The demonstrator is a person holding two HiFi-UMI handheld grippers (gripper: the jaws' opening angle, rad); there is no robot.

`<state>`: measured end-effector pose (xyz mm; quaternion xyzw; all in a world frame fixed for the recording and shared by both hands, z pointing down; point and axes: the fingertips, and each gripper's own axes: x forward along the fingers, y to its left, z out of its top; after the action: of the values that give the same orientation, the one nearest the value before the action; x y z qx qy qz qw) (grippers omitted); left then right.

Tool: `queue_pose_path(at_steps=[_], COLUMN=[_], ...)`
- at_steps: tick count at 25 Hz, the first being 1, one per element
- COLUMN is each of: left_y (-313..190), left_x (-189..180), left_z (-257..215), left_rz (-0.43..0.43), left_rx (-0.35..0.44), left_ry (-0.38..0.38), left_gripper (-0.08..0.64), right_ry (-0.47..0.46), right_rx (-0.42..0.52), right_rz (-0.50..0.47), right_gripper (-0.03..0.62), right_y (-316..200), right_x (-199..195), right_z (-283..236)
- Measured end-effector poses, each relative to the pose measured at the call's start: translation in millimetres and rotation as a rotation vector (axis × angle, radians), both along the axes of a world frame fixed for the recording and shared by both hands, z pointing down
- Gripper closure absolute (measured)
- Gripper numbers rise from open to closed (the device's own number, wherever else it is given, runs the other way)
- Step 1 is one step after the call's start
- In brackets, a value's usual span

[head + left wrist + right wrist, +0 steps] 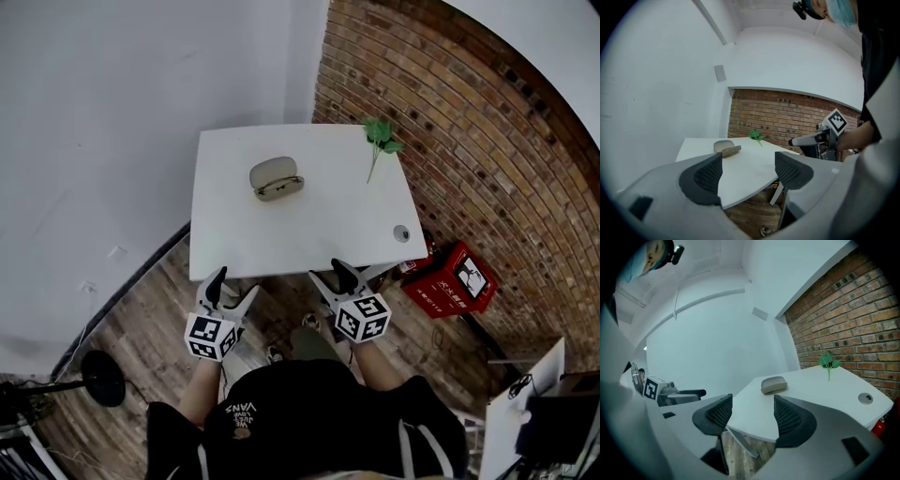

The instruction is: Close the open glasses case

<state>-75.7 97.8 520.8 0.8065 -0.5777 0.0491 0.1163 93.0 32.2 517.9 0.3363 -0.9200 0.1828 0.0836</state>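
Head view: glasses case (pixel 277 178) sits on the white table (pixel 309 234), left of centre and toward the far side. Its long axis runs roughly across the table, left to right from where I stand. My left gripper (pixel 234 286) and right gripper (pixel 330 274) both hang off the near edge, well apart from the case. The case lies straight ahead, about midway between them, maybe a shade toward the left one. Neither is clearly nearer. A green sprig (pixel 380 141) lies at the far right corner, clear of the path.

Left gripper view: my jaws are spread with only bare table between the pads, nothing held. The case is ahead and a little left of the jaw line. This view shows the gap: the lid is raised at an angle and the base pokes out toward the brick-wall side. So the case isn't closed, and I judge the lid needs pressing down from above.

Right gripper view: jaws spread too, empty. The case sits almost dead on the jaw line, far up the table. From here it reads as a low closed lump and the opening doesn't show, so I'd trust the left view for lid state.
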Motion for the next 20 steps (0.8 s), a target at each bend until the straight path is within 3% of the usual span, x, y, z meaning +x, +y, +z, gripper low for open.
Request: queue_pose_path(at_steps=[20], left_y=[-146], left_x=[-25], left_z=[-5], left_rz=[-0.039], left_rx=[-0.010], left_ry=[-0.020], left_gripper=[0.179], right_ry=[0.006], right_rx=[-0.032], right_rz=[-0.065], right_gripper=[0.331], right_y=[-149], right_x=[-28], right_z=[11])
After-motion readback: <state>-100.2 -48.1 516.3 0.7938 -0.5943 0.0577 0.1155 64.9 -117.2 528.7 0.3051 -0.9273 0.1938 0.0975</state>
